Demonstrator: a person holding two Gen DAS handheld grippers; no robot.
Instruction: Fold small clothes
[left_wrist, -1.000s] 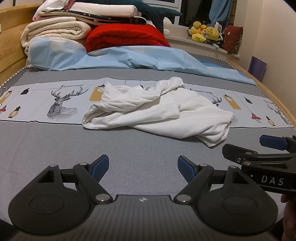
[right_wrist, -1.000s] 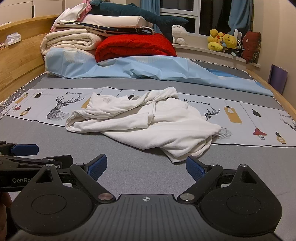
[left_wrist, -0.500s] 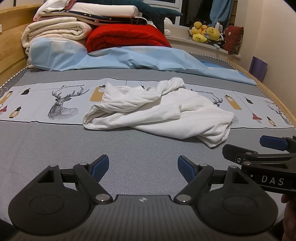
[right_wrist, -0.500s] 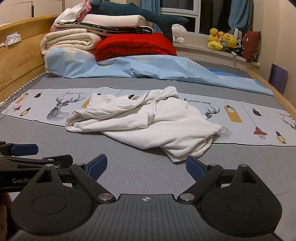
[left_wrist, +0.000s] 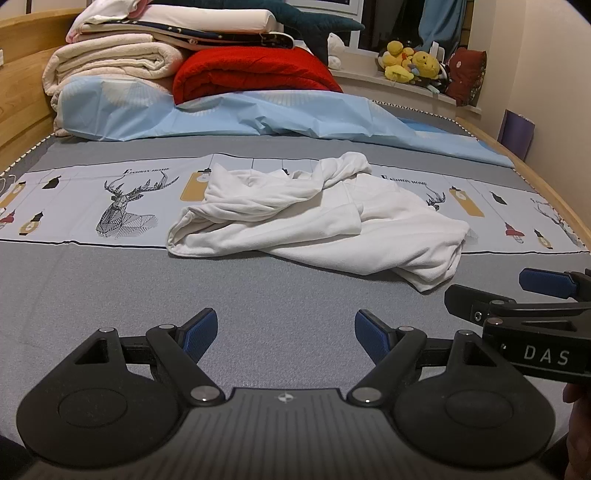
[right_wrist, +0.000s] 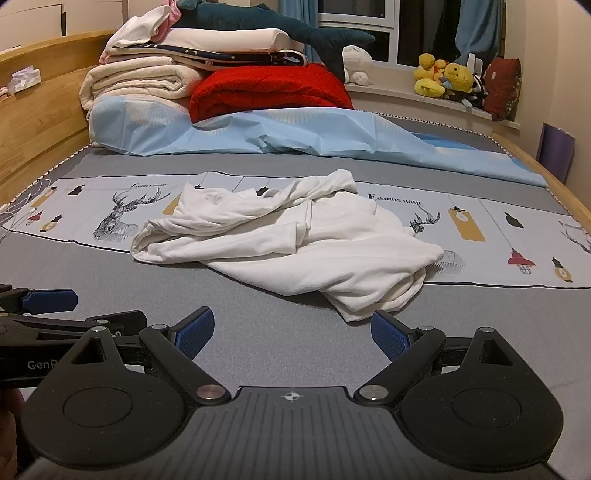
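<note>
Here both tools sit low over the grey bed (left_wrist: 110, 288), side by side and aimed the same way. The left gripper (left_wrist: 284, 330) has its blue pads spread wide with nothing between them, and the right gripper (right_wrist: 291, 330) is likewise spread and empty; in the left view it shows at the right edge, just beside its partner. That pairing looks like a ready stance: jaws apart so that each can pinch an edge once it reaches cloth. Just ahead lies the shirt (left_wrist: 314, 225), a white garment heaped in loose rolls, partly on the grey sheet and partly on the printed band (left_wrist: 74, 199) with its stag drawings. Its nearest lobe comes close to the right gripper's right pad in the right view, though it looks apart from it. No fold has been made, so the work seems to be at its start; the heap probably needs spreading flat first, and which edge is hem or sleeve cannot be told. Farther back a blue sheet (right_wrist: 295, 133) lies rumpled below a stack of bedding (right_wrist: 207, 66), kept clear of the working area.
</note>
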